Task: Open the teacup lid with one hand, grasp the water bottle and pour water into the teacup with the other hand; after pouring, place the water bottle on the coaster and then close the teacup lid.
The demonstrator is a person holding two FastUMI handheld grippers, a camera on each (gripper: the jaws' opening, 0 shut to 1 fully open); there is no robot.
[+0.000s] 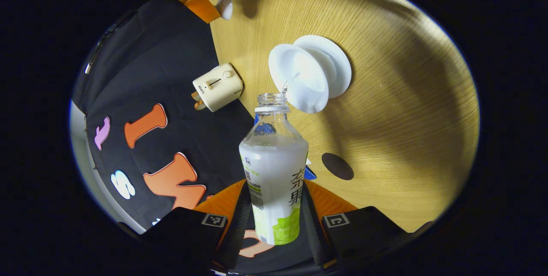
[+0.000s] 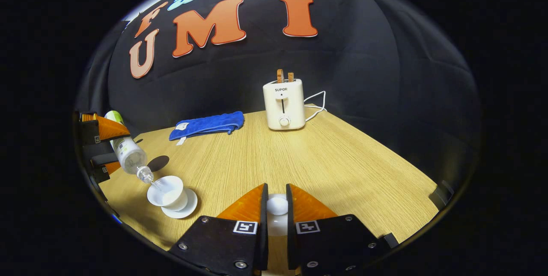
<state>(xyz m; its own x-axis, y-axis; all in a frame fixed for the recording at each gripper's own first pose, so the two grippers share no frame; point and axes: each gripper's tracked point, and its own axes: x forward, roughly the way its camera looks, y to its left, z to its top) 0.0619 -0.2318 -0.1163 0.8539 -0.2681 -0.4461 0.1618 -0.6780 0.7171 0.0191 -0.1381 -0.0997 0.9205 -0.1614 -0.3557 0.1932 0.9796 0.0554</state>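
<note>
**Pour under way: spill and dropped-lid risks**

The left gripper [image 1: 274,224] is clamped on the water bottle [image 1: 274,182], both fingers pressing its labelled body. The bottle is uncapped and tipped neck-down, and a thin stream runs from its mouth into the teacup [image 1: 299,77]. The right gripper [image 2: 274,218] is closed on the teacup lid [image 2: 277,206], gripping its white knob and holding it near the front edge of the worktop [image 2: 342,169], well apart from the cup.

The teacup stands open on its saucer [image 2: 188,209] towards the front left corner of the worktop, as the right gripper view shows. A dark round coaster [image 1: 338,166] lies bare on the worktop beside the cup.

Findings, as judgement:
- The bottle mouth sits at the cup's rim, not over its centre. A small drift of the left gripper would send water onto the saucer or worktop.
- The bottle looks well filled. A steeper tilt could surge and overfill the small cup.
- The smooth label may slip in the fingers under the shifting weight.
- The lid is held by its knob alone and could twist or drop before it is replaced.

A toaster [image 2: 284,105] and a blue cloth [image 2: 207,125] stand along the far edge, clear of the work.
</note>
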